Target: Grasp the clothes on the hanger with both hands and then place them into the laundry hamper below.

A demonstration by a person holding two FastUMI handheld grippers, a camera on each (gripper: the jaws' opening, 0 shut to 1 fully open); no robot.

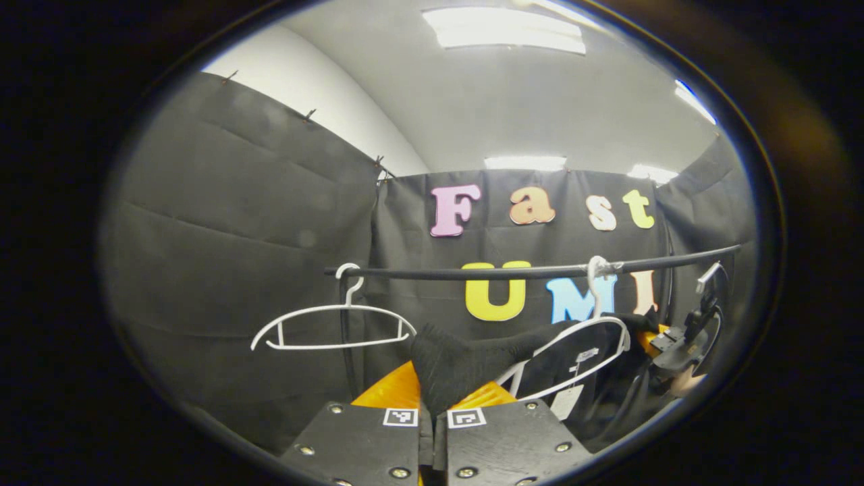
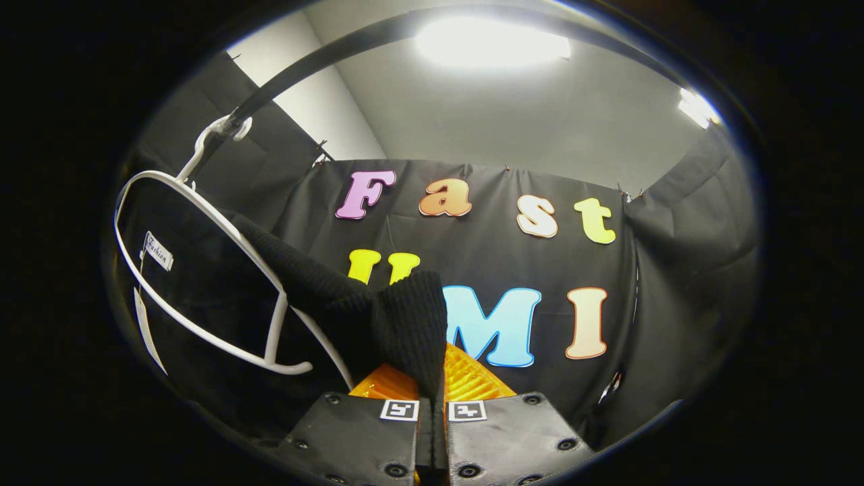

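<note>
The black garment hangs partly on its white hanger under the rail, a knit edge pulled toward me. My left gripper is closed on one fold and my right gripper on another, so it can slide off evenly. An empty hanger hangs nearby.

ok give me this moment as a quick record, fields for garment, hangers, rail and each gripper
garment: black knit top, stretched between both grippers, partly on its hanger
hanger with garment: white, tilted, hook on rail
spare hanger: white, bare, hanging level
rail: dark bar in front of booth wall
left gripper: shut on the knit fabric
right gripper: shut on the knit fabric
hamper: cannot tell
</note>
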